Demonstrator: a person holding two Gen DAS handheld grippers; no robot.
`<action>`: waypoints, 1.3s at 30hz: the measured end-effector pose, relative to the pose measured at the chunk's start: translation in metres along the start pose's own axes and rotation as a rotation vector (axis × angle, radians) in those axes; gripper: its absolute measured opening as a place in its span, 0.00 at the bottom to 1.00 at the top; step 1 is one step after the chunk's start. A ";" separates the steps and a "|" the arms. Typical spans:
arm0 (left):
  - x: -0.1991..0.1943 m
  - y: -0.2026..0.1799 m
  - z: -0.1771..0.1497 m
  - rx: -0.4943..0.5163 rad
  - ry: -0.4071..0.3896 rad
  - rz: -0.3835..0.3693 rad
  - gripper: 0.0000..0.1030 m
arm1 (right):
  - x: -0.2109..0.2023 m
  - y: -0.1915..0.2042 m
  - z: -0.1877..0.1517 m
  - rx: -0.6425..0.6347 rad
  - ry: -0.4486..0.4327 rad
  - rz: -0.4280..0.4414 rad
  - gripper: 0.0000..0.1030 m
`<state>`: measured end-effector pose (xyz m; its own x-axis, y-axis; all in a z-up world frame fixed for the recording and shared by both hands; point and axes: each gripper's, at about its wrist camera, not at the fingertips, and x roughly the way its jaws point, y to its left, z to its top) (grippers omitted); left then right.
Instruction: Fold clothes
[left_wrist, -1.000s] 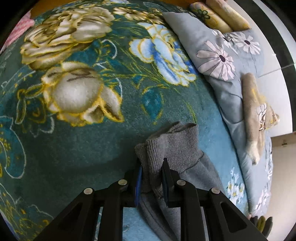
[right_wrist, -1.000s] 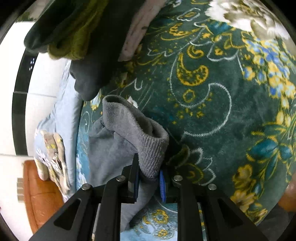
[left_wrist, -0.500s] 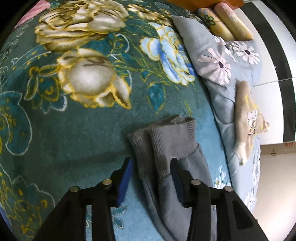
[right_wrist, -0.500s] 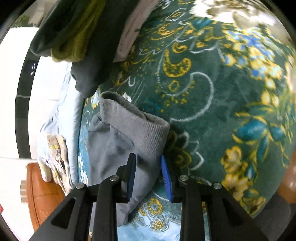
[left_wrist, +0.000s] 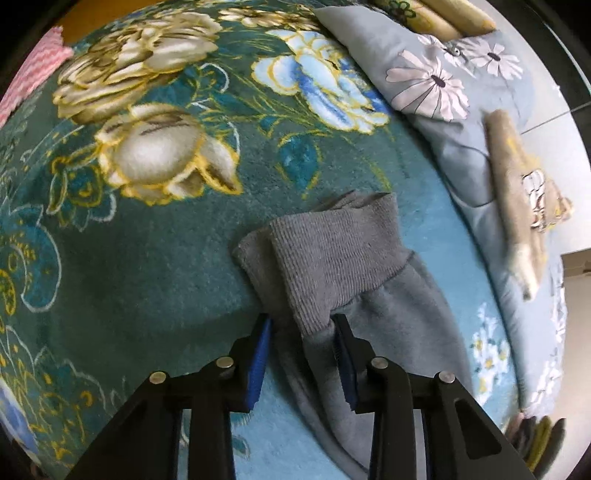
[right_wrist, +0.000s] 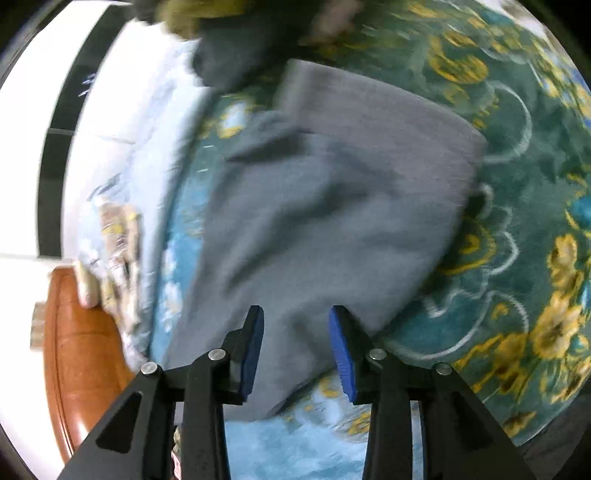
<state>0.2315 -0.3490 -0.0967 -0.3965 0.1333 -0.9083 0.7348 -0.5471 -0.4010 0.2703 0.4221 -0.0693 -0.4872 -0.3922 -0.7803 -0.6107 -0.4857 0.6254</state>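
Observation:
Grey sweatpants (left_wrist: 347, 258) lie on a teal floral blanket (left_wrist: 147, 236); their ribbed cuffs are stacked one on the other. My left gripper (left_wrist: 301, 325) is open, its blue pads on either side of the cuff's near edge, gripping nothing. In the right wrist view, which is blurred, the folded grey cloth (right_wrist: 332, 192) spreads flat on the blanket. My right gripper (right_wrist: 295, 317) is open over its near end and holds nothing.
A light blue flowered quilt (left_wrist: 454, 92) with a beige folded garment (left_wrist: 517, 192) lies to the right. A pile of dark and olive clothes (right_wrist: 221, 22) sits at the far edge. A brown wooden bed frame (right_wrist: 81, 350) is at the lower left.
Both grippers opened and let go of the grey cuffs. The left one then came back close to the cuff. The right one moved along the trousers, which now lie flat.

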 end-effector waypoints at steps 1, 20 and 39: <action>-0.007 -0.001 -0.004 0.005 0.012 -0.036 0.36 | 0.001 -0.009 0.001 0.034 0.005 -0.016 0.37; 0.038 -0.198 -0.357 1.228 0.573 -0.355 0.51 | -0.023 -0.072 -0.038 0.207 -0.075 0.309 0.39; 0.038 -0.238 -0.414 1.624 0.277 -0.350 0.21 | -0.043 -0.066 -0.036 0.076 -0.150 0.291 0.39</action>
<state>0.2692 0.1284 -0.0855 -0.1752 0.4589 -0.8710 -0.7193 -0.6637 -0.2050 0.3539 0.4433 -0.0765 -0.7313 -0.3835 -0.5640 -0.4745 -0.3079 0.8246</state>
